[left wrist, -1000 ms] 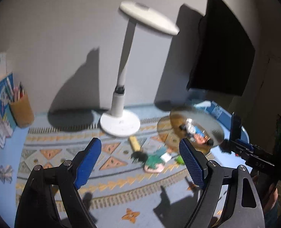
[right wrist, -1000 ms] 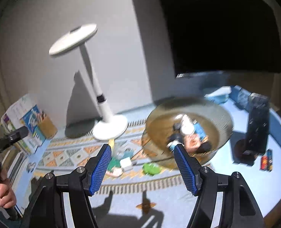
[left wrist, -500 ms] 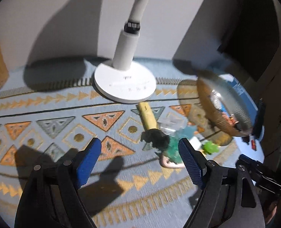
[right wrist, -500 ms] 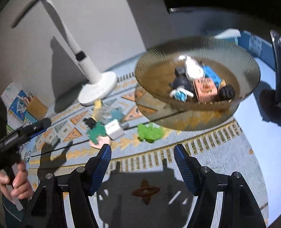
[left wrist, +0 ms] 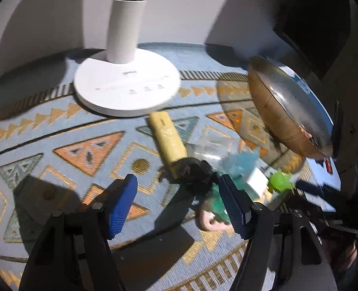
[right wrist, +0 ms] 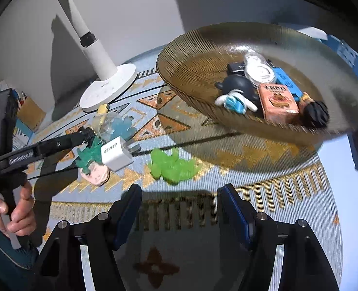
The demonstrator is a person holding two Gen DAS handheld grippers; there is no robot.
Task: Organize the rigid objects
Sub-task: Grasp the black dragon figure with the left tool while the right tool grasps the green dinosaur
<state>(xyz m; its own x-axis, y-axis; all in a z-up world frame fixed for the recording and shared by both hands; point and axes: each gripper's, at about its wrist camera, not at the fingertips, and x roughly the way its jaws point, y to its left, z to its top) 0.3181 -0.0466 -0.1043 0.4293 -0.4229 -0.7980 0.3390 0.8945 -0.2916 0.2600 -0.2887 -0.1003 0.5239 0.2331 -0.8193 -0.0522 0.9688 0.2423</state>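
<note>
Pickup approach. Left gripper [left wrist: 177,202] jaws apart, empty, near black toy [left wrist: 197,173]. Right gripper [right wrist: 180,209] jaws apart, empty, near green toy [right wrist: 172,165]. Next: straddle, close, carry to bowl [right wrist: 179,77].

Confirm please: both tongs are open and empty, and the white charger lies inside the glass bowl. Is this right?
One detail is wrong. The white charger lies on the patterned mat, outside the glass bowl, as the right wrist view shows. Left tongs and right tongs are open and empty.
</note>
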